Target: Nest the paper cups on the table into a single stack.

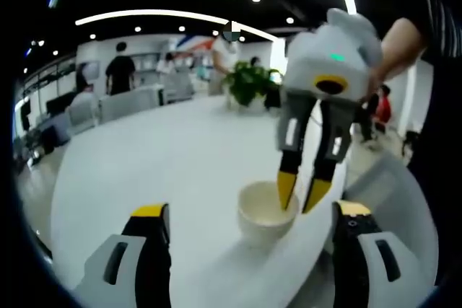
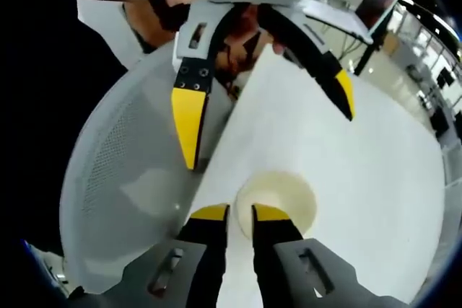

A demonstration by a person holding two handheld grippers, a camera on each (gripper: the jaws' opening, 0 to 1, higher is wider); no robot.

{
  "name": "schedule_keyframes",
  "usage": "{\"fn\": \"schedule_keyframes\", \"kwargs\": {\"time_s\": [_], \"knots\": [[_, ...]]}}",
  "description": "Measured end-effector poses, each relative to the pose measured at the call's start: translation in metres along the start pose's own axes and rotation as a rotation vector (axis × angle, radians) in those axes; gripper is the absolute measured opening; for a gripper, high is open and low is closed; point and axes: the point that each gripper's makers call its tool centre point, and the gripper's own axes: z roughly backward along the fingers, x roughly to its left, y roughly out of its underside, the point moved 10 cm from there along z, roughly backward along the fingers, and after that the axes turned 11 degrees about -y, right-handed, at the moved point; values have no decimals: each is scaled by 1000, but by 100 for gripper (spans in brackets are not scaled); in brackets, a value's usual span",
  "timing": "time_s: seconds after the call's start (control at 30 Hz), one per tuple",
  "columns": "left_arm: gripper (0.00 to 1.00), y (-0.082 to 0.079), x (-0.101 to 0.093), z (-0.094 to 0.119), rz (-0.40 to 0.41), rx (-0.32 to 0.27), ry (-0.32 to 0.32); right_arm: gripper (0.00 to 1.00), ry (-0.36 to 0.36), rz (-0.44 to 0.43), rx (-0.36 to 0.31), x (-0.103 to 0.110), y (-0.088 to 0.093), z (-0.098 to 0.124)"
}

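White paper, one cup as far as I can tell, standing open end up near the table's edge. Whether others are nested inside it I cannot say.

The right gripper comes down from above, yellow tips narrowly apart and astride the rim nearest it, one tip inside the cup and one outside. In its own view the jaws look pinched on that rim. The left gripper waits with its jaws spread wide, the cup just ahead and between them, touching nothing.

My worry is the thin wall: too hard a pinch on one side would likely buckle the rim, and then nothing seats cleanly in it. A lift from one edge could also tip the cup, and it sits close to the drop.

A mesh-backed chair stands right at that edge, just behind the right gripper. A potted plant, more chairs and several people are well beyond the cup, clear of the work.
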Motion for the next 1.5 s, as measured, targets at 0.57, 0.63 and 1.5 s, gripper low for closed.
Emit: {"fn": "schedule_keyframes", "kwargs": {"time_s": [0.57, 0.63, 1.5], "knots": [[91, 2, -3, 0, -1, 6, 10, 31, 48, -60, -113, 4, 9, 5], [91, 2, -3, 0, -2, 8, 9, 35, 55, -82, -135, 5, 11, 6], [91, -1, -1, 4, -24, 11, 14, 78, 301, -255, -386, 13, 40, 26]]}}
